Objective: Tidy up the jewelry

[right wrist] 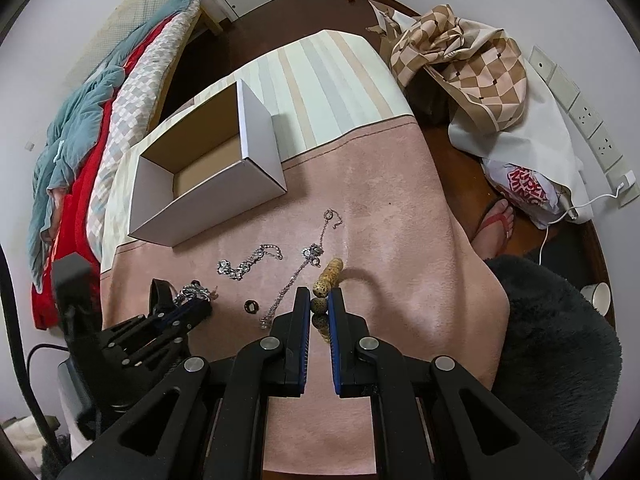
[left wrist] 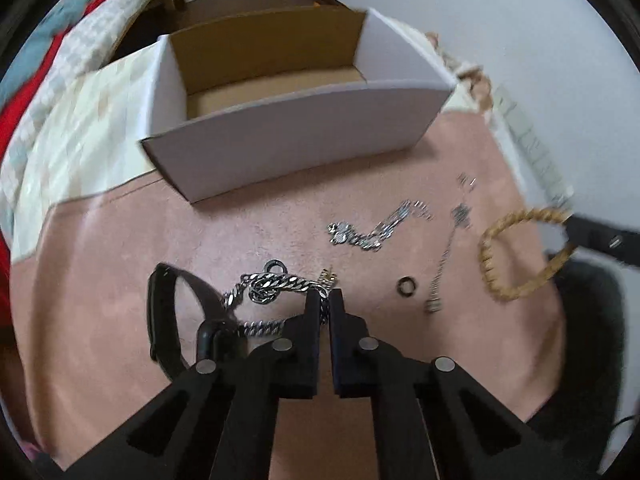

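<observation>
L gripper [left wrist: 325, 300] pinches 1 curb chain [left wrist: 276, 284], R gripper [right wrist: 320, 300] clamps 1 bead bracelet [right wrist: 328, 280]; 1 box [right wrist: 208, 188].

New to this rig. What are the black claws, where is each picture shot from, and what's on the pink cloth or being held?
No robot: a person holds a two-finger gripper in each hand, each with a fisheye camera looking along its fingers. In the left view, the left gripper is shut on a chunky silver chain beside a black strap. In the right view, the right gripper is shut on a beaded wooden bracelet. On the pink cloth lie two thin silver chains, a small dark ring and an open, empty cardboard box.
</observation>
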Demonstrator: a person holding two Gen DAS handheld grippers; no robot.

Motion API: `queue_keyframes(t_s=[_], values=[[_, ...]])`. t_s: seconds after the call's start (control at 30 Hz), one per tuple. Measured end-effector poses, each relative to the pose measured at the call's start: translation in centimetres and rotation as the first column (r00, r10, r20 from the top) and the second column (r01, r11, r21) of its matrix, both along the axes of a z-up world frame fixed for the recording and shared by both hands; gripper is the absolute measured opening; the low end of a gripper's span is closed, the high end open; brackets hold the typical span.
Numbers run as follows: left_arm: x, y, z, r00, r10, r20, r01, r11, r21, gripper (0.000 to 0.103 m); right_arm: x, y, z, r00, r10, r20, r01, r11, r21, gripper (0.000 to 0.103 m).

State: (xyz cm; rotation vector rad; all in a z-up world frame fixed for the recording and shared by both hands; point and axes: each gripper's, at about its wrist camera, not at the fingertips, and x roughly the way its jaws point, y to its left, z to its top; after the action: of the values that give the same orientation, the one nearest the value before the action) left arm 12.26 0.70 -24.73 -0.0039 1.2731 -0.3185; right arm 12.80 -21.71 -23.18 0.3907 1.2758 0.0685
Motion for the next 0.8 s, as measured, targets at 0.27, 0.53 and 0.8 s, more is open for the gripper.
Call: queue_keyframes(t_s=[0.27, 0.53, 0.8], values=[[-1.1, 2.4, 5.8, 0.996, 0.081, 0.046, -0.073, 0.985, -0.155, 0.002, 0.2, 0.6, 1.3, 1.0, 0.009, 0.029, -0.009, 1.0, 0.018, 0.009], [0.7, 1.9, 11.4, 0.987, 0.114, 0.112, -0.081, 0.962, -0.262, 0.002, 0.9, 1.9, 3.4, 0.997, 0.04, 0.065, -0.043, 0.998, 0.05, 0.009], [6.3, 1.5, 16.0, 0.974, 0.118, 0.195, -0.058, 0.956, -0.289, 0.002, 6.6, 4.5, 8.4, 0.978, 0.12, 0.17, -0.13, 0.99, 0.049, 0.009]])
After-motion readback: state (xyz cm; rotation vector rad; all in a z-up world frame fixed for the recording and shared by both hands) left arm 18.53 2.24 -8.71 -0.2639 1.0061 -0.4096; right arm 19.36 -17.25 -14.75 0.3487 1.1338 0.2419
